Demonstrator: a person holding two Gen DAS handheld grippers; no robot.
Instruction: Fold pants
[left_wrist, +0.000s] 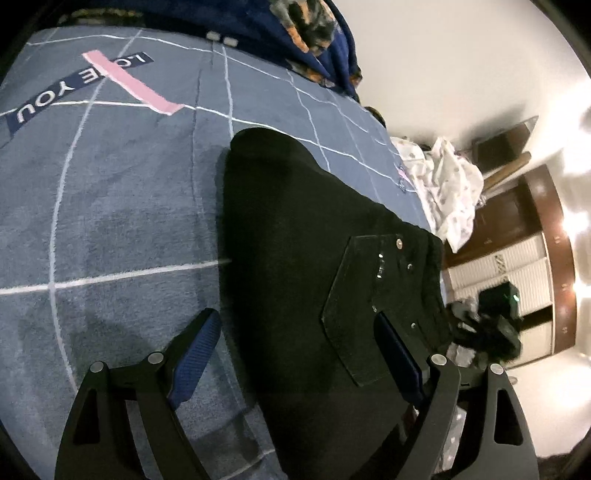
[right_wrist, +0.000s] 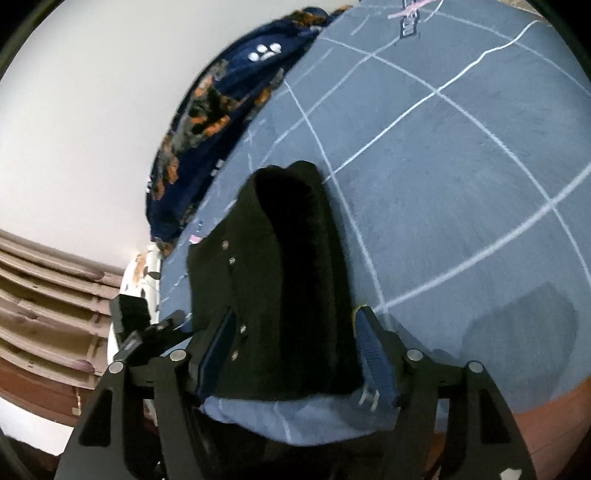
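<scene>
Black pants (left_wrist: 295, 236) lie folded on a grey-blue checked bedspread (left_wrist: 110, 221). A back pocket with metal rivets (left_wrist: 369, 295) faces up. My left gripper (left_wrist: 295, 354) is open, its blue-padded fingers (left_wrist: 195, 354) straddling the near edge of the pants without gripping. In the right wrist view the pants (right_wrist: 280, 280) show as a narrow folded stack. My right gripper (right_wrist: 295, 354) is open, its fingers (right_wrist: 373, 350) on either side of the stack's near end, above a bunched bit of bedspread (right_wrist: 295, 417).
A dark blue and orange blanket (left_wrist: 314, 33) lies bunched at the bed's far edge, also in the right wrist view (right_wrist: 207, 110). A white patterned cloth (left_wrist: 450, 184) sits off the bed's side. Brown wardrobe (left_wrist: 546, 258) and wall stand beyond.
</scene>
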